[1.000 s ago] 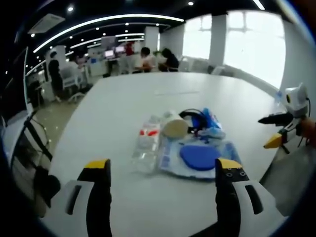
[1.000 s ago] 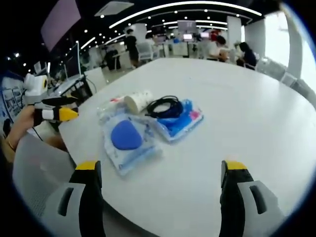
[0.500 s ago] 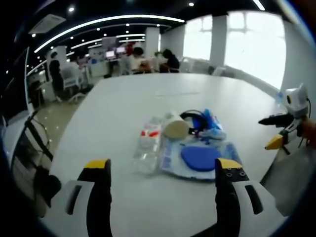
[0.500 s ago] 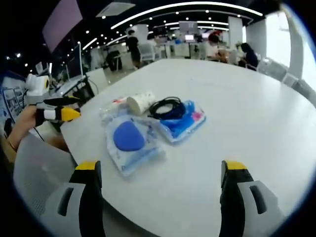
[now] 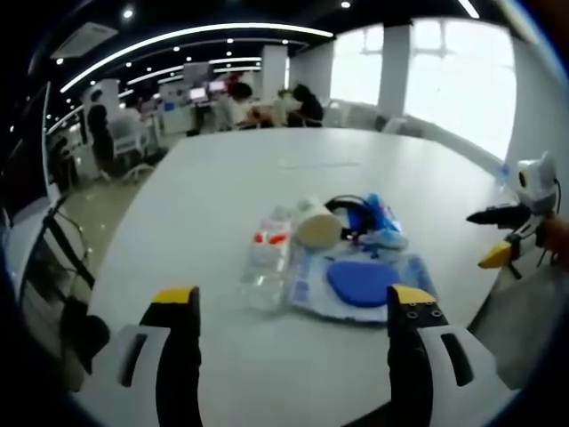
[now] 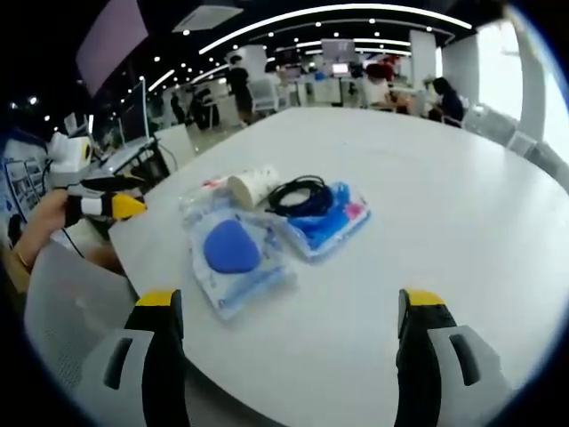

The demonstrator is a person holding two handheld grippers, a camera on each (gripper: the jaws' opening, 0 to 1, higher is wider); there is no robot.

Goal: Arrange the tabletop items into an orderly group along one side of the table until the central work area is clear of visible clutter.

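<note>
Four items sit bunched near the table [image 5: 204,187] edge in the left gripper view, beyond the left gripper [image 5: 293,307], fingers apart and empty: plastic bottle [image 5: 265,258], paper cup [image 5: 317,227], black cable [image 5: 348,206], blue pouch [image 5: 360,283]. In the right gripper view the right gripper [image 6: 289,307] hovers level, fingers apart and empty; a careless nudge could roll the bottle off.

Table [image 5: 222,178]: your work surface is plain white.
Bottle [image 5: 265,260]: you have clear plastic here, with a red and white label.
Cup [image 5: 314,226]: cream-white.
Cable [image 6: 298,191]: black.
Large pouch [image 5: 356,283]: clear and pale blue, and you can see a solid blue disc inside.
Small pouch [image 6: 327,218]: bright blue with a pink spot.
Left gripper [image 5: 289,342]: your jaws are black, tipped yellow.
Right gripper [image 6: 289,342]: same black jaws, yellow tips.
</note>
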